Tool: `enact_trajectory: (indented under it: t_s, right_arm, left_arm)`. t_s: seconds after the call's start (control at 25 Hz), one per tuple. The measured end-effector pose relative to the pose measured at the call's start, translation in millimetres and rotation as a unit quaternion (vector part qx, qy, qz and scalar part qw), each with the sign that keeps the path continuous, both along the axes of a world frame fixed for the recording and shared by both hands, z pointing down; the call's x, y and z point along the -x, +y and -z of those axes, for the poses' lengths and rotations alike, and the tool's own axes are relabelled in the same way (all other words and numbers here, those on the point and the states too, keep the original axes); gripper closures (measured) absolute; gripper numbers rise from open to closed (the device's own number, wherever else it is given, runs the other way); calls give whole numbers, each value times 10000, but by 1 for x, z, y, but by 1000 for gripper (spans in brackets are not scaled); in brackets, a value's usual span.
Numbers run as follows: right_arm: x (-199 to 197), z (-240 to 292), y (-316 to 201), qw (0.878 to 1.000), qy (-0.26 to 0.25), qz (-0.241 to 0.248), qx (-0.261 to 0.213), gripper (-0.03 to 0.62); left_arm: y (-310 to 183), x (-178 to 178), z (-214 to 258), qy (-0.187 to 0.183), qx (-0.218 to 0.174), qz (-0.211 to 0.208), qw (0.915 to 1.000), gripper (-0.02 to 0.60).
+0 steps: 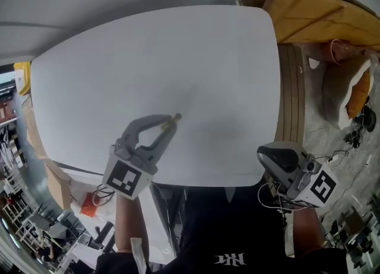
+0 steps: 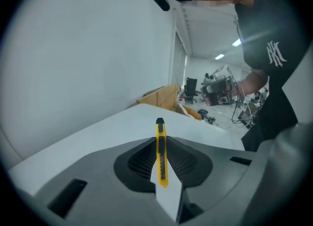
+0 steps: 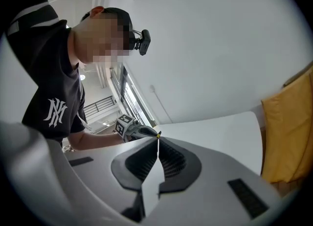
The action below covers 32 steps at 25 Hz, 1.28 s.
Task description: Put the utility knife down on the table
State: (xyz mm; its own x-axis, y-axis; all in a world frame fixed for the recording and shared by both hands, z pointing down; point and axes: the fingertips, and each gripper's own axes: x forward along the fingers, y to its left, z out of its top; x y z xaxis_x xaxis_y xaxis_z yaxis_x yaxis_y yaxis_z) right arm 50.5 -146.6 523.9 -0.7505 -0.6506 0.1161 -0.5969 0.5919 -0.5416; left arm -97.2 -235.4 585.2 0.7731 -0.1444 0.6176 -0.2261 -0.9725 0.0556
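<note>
A yellow utility knife (image 2: 161,152) with a black slider stands pinched between the jaws of my left gripper (image 2: 161,159), its tip pointing forward over the white table (image 2: 146,122). In the head view the left gripper (image 1: 167,124) hovers over the table's near-left part, and the knife (image 1: 173,120) pokes out past its tips. My right gripper (image 1: 268,155) is off the table's near-right corner, jaws pressed together with nothing between them. In the right gripper view its jaws (image 3: 158,144) meet, and the left gripper (image 3: 134,131) shows beyond.
The white table (image 1: 178,71) fills the middle of the head view. A brown cardboard box (image 1: 314,12) and yellow padding (image 1: 359,95) lie past its right edge, with cables on the floor (image 1: 356,130). Boxes and clutter sit at the left (image 1: 56,184).
</note>
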Motion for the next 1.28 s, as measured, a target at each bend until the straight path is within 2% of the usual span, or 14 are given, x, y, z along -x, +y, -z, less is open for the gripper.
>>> enact_trajectory:
  t_s: [0.16, 0.44, 0.64, 0.96, 1.28]
  right_arm:
    - [9, -20, 1, 9998, 113, 122, 149, 589]
    - [21, -38, -4, 9991, -4, 305, 292, 589]
    - [24, -37, -5, 9990, -16, 317, 328, 589]
    - [26, -45, 1, 9984, 92, 404, 391, 589]
    - [29, -50, 4, 9979, 90, 462, 442, 589]
  left_arm:
    - [-4, 14, -35, -654, -69, -138, 9977, 520]
    - [-7, 29, -75, -1231, -5, -212, 9922, 520]
    - [-3, 32, -87, -1470, 42, -371, 9884, 520]
    - [0, 40, -107, -2053, 15, -530, 9773, 520]
    - [0, 43, -114, -2214, 29, -569, 9735, 520]
